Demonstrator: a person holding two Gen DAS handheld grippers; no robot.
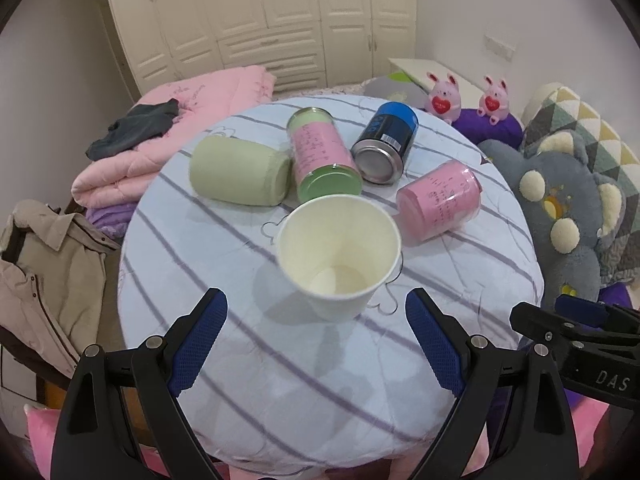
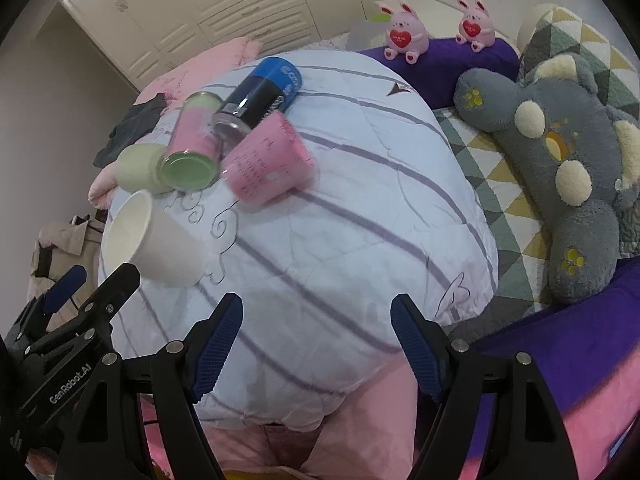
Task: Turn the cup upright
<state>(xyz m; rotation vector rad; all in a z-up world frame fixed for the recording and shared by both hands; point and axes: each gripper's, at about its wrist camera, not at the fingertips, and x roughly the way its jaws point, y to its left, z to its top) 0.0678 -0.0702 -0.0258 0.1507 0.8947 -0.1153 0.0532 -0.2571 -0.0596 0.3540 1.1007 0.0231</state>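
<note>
A white paper cup (image 1: 340, 256) stands mouth up on the striped white cloth (image 1: 280, 360), just ahead of my left gripper (image 1: 316, 300). The left gripper is open and empty, its blue pads to either side and short of the cup. In the right wrist view the cup (image 2: 152, 236) is at the left and leans a little. My right gripper (image 2: 316, 308) is open and empty over the cloth (image 2: 340, 220), right of the cup. The left gripper's fingers (image 2: 120, 280) show beside the cup there.
Behind the cup lie a pale green cup (image 1: 240, 176), a pink and green jar (image 1: 324, 156), a blue can (image 1: 388, 140) and a pink cup (image 1: 440, 200). A grey plush toy (image 1: 560, 208) lies to the right, pink blankets (image 1: 160, 132) and a jacket (image 1: 48, 280) to the left.
</note>
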